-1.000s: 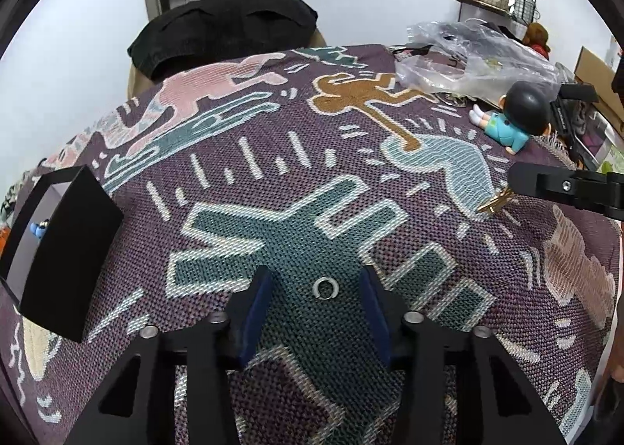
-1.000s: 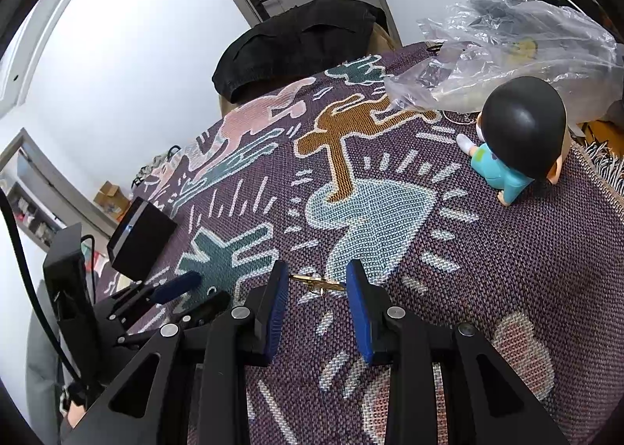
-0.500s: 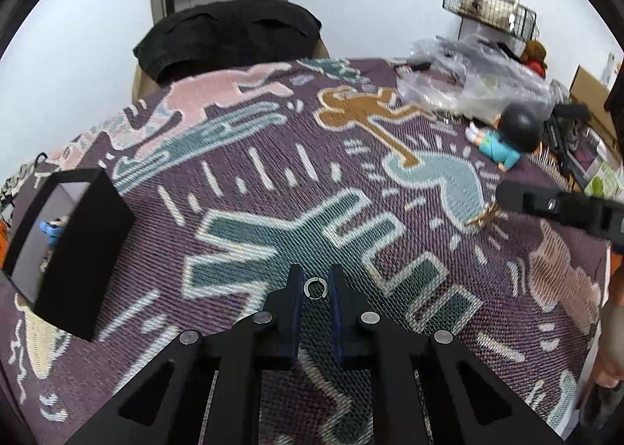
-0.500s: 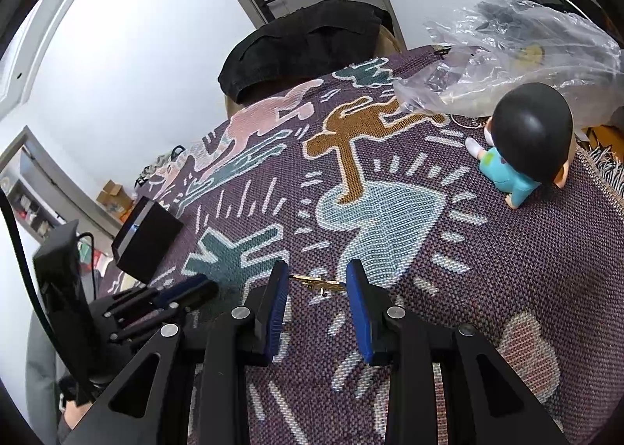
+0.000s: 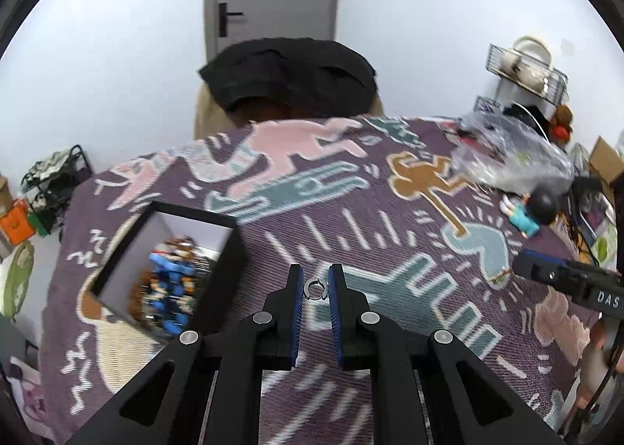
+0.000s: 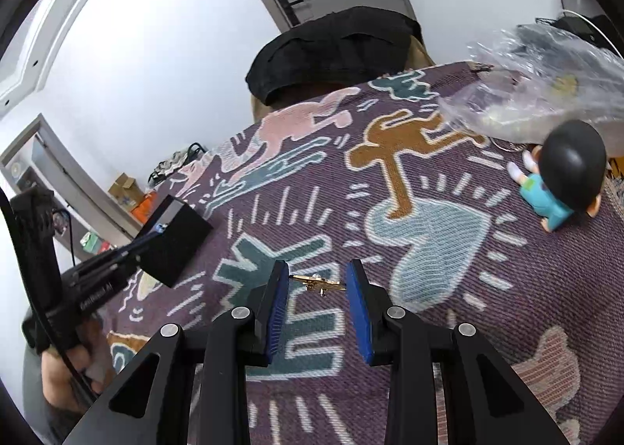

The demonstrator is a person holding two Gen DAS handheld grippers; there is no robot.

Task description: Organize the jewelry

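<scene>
Left wrist view, left to right. Open black rectangular box with pale lining [image 5: 165, 269] sits at left centre of the frame on the purple woven blanket with pink, teal, brown and pale-blue figures [image 5: 351, 211]; blue, brown and metallic pieces lie inside, too blurred to identify. Bottom centre: left gripper [image 5: 315, 287], black arms with blue pads, narrowed onto a small silver ring with an open clasp [image 5: 314, 288]. Ring sits between the pad tips and appears pinched by both; whether it is clear of the blanket cannot be told. Upper centre: black cloth heap [image 5: 288, 74] at the blanket's far edge, grey door behind. Right side: crumpled clear plastic bag [image 5: 511, 160], below it a small figurine with black hair and teal shirt [image 5: 532, 211]. A finger of the other tool enters from the right edge.

Right wrist view, left to right. Left tool body and the box [image 6: 173, 238] occupy the left centre. Bottom centre: right gripper [image 6: 316, 283], blue pads set moderately wide, with a thin gold-coloured bar-shaped jewellery piece [image 6: 318, 282] spanning the gap. Its ends reach both pads; firm clamping cannot be confirmed. Figurine [image 6: 561, 179] and bag [image 6: 546, 90] sit at upper right.
</scene>
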